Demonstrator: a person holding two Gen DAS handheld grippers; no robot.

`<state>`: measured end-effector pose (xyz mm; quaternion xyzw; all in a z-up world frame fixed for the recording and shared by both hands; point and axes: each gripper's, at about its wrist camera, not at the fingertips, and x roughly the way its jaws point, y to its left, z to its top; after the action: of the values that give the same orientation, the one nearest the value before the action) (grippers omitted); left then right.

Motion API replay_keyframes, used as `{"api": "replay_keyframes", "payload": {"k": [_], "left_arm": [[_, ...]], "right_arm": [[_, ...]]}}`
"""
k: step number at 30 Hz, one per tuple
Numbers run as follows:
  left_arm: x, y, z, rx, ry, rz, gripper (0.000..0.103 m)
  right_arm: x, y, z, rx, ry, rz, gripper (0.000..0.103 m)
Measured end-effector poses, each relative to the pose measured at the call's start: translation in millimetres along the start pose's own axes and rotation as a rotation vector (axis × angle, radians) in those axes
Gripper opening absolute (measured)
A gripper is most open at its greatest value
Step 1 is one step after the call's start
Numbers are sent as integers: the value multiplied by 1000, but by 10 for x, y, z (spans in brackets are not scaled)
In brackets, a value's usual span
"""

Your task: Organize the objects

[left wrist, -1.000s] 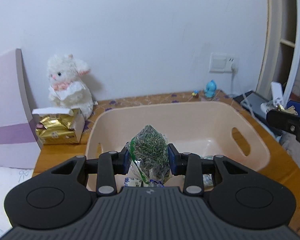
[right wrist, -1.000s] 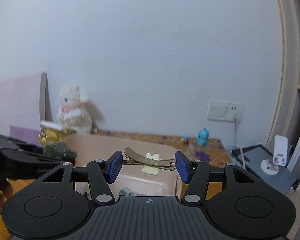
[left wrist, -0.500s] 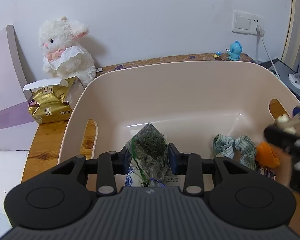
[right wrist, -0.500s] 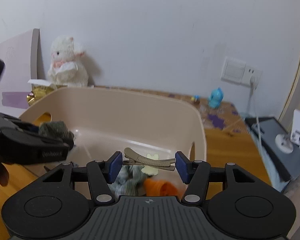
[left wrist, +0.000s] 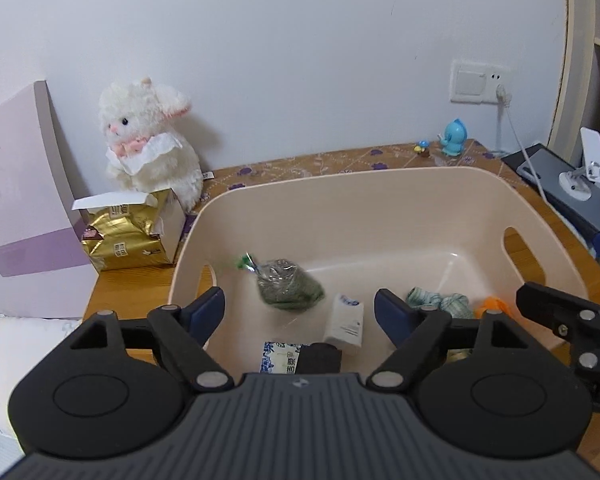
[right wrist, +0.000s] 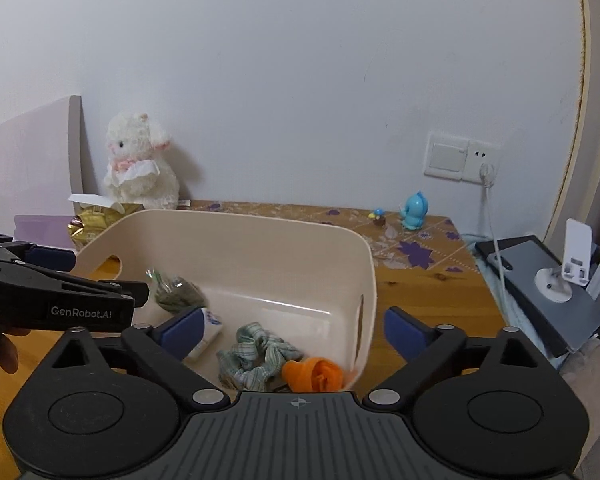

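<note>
A beige tub (left wrist: 384,184) stood on the wooden table (right wrist: 424,280), and the sorted things lay on its floor. A bag of dried herbs (left wrist: 290,284) lay toward the left, a small white packet (left wrist: 345,325) beside it, and a green checked scrunchie (right wrist: 256,354) and an orange one (right wrist: 315,372) toward the right. The left tongs (left wrist: 299,312) hung over the near rim, spread wide and empty. The right tongs (right wrist: 292,330) were likewise spread and empty, above the scrunchies.

The two tools stood close together, so they could knock each other, or catch the rim and shove the tub, if lifted carelessly.

Only the left view showed a printed blue-and-white pack (left wrist: 279,359) at the near wall. Only the right view showed both scrunchies whole. A white plush rabbit (left wrist: 148,140) and gold box (left wrist: 128,236) sat outside the tub, by the wall.
</note>
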<state>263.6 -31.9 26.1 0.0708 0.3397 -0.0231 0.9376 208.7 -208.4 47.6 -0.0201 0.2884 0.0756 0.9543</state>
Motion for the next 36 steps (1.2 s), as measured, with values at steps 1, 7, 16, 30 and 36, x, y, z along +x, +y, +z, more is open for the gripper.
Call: {"api": "replay_keyframes", "payload": {"k": [1,7,16,30,36], "left_arm": [[-43,2,-5,-2,-4,1,87],[-340,55,-106,-13,-19,-5,88],[-776,159,-328,-37,-54,26,88],[-1402,166,-717,-16,-99,16,88],[-1722,93,-871,2,-122,0,88]], "right_arm": [[-52,-1,4,-3,-3,-2,101],[-409,40,-26,-33,-16,-3,103],[-902,164,-127,-46,-32,8,103],[-1431,147,-387,4,-44,28,103],[-1624,65,-517,33,-41,40,103]]}}
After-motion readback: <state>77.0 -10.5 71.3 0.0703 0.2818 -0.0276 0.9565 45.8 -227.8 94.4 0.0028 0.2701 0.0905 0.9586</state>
